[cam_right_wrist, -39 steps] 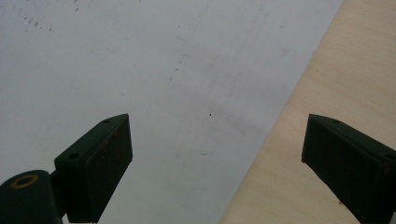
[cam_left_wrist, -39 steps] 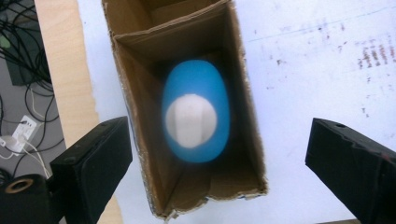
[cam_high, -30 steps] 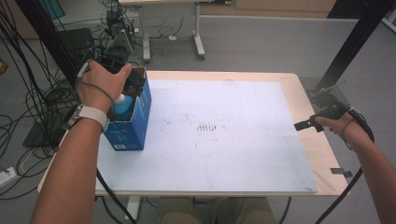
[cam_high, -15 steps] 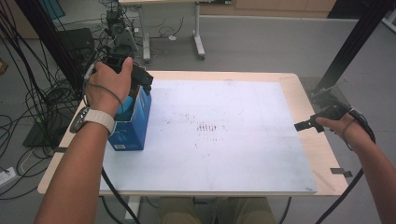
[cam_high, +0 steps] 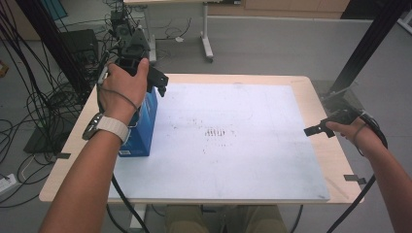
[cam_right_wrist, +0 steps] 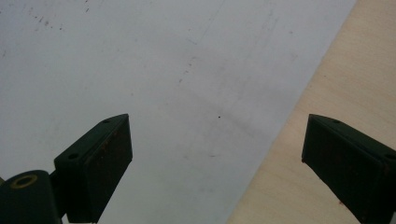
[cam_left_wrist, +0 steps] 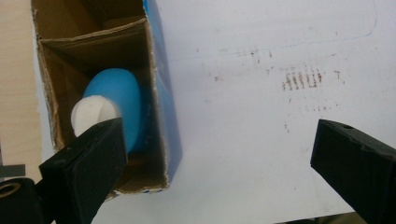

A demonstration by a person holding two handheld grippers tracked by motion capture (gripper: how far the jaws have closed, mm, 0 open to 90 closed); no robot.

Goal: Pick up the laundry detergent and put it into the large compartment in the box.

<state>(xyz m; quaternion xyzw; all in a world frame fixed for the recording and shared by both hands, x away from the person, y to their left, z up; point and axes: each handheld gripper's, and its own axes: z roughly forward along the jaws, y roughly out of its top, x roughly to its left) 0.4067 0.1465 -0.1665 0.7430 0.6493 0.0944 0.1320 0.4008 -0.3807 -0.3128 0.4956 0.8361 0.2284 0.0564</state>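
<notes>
Box (cam_left_wrist: pixel 161 116): corrugated cardboard, raw brown and matt inside with frayed cut edges; outer face printed blue with a slight sheen. Bottle (cam_left_wrist: pixel 116 105) inside the box: smooth blue plastic, soft gloss; its cap (cam_left_wrist: pixel 93 112) white, matt plastic. Table (cam_right_wrist: pixel 336 93): pale wood-look surface, smooth, matt. Mat (cam_high: pixel 233 145) on the table: white sheet, smooth, low sheen, scuffed with dark marks. Jaws of both grippers: black matt plastic, faintly grainy.

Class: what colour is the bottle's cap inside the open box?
White cap, clearest in the left gripper view.
</notes>
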